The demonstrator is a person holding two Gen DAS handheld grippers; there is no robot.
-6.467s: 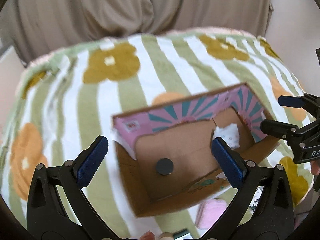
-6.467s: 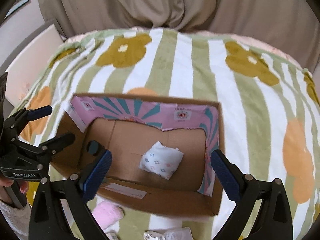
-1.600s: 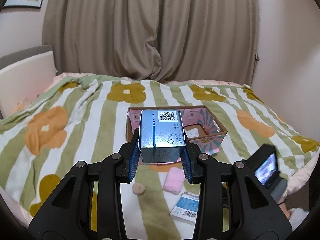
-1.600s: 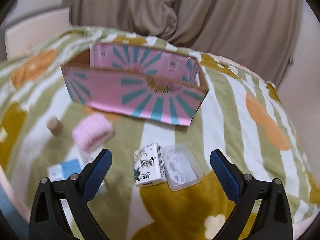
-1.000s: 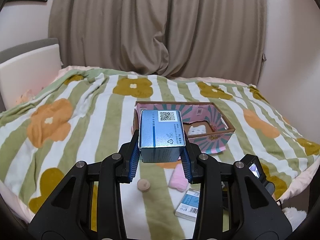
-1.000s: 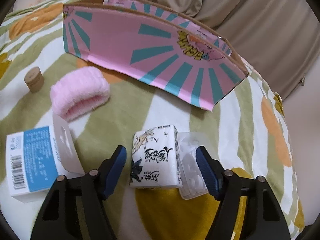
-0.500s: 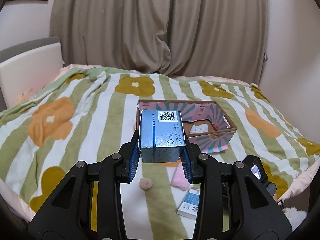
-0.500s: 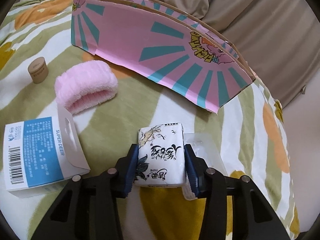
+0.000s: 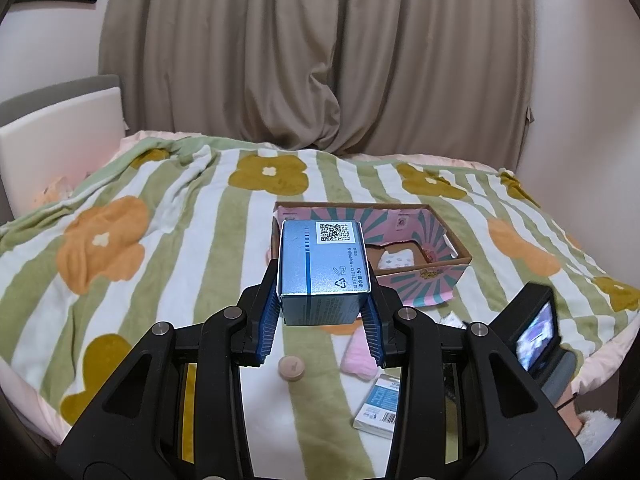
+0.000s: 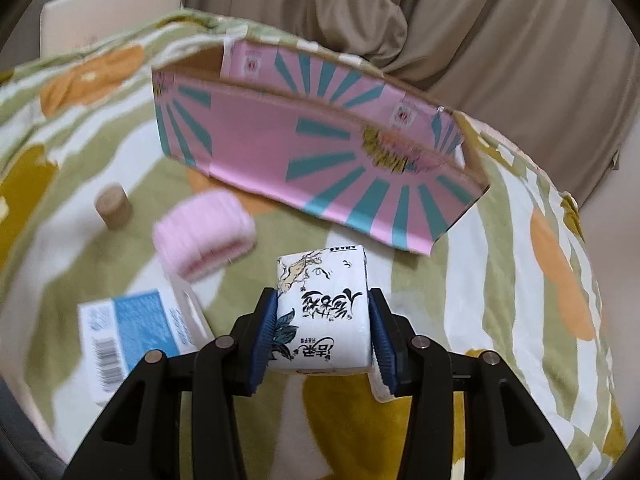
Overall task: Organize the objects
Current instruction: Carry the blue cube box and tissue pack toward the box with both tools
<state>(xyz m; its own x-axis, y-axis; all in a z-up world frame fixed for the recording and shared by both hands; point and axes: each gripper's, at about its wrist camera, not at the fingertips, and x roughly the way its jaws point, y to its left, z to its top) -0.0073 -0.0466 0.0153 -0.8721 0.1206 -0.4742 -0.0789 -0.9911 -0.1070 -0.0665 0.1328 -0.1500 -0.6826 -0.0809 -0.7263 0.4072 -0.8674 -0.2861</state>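
Note:
My left gripper (image 9: 322, 322) is shut on a blue box with a QR code (image 9: 322, 264) and holds it high above the bed, short of the pink and teal cardboard box (image 9: 420, 280). A white patterned pack (image 9: 396, 258) lies inside that box. My right gripper (image 10: 323, 334) is shut on a white tissue pack with black script (image 10: 324, 312), lifted just above the blanket in front of the cardboard box (image 10: 312, 152).
On the striped flower blanket (image 9: 160, 248) lie a pink towel roll (image 10: 204, 236), a small tan round jar (image 10: 113, 205), a blue and white carton (image 10: 132, 328) and a clear plastic case (image 10: 378, 390) under my right gripper. Curtains hang behind the bed.
My right gripper closed on the tissue pack and lifted it off the blanket, pulling back from the box. The left gripper stays almost still with the blue box.

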